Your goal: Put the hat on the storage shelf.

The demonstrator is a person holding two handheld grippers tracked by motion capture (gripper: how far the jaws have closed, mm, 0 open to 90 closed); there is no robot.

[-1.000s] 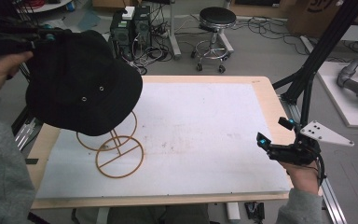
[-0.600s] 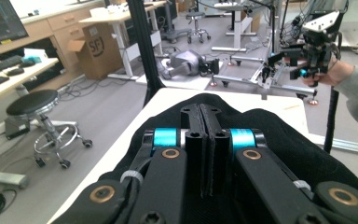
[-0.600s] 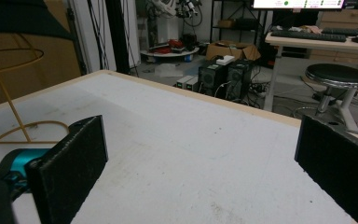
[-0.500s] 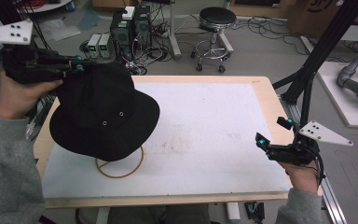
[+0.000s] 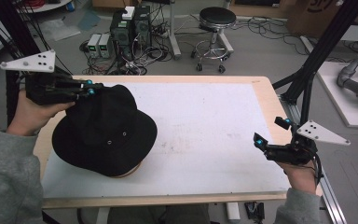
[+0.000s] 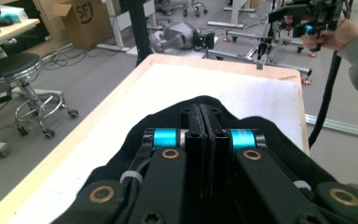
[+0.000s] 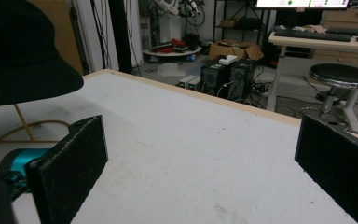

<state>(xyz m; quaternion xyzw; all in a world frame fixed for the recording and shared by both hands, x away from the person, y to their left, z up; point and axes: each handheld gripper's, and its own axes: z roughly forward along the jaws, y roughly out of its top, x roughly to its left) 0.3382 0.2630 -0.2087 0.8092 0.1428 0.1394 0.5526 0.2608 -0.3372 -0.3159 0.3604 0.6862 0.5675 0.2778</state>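
the left gripper (image 6: 204, 140) has its two black jaws pressed together on the black fabric hat (image 6: 242, 116), above the white-topped wooden table (image 6: 177, 81), toward its near edge.

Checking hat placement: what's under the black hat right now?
A gold wire stand: its base ring and a thin upright post show below the black hat. The stand's top is covered by the hat, so contact there can't be confirmed. The left gripper grips the hat.
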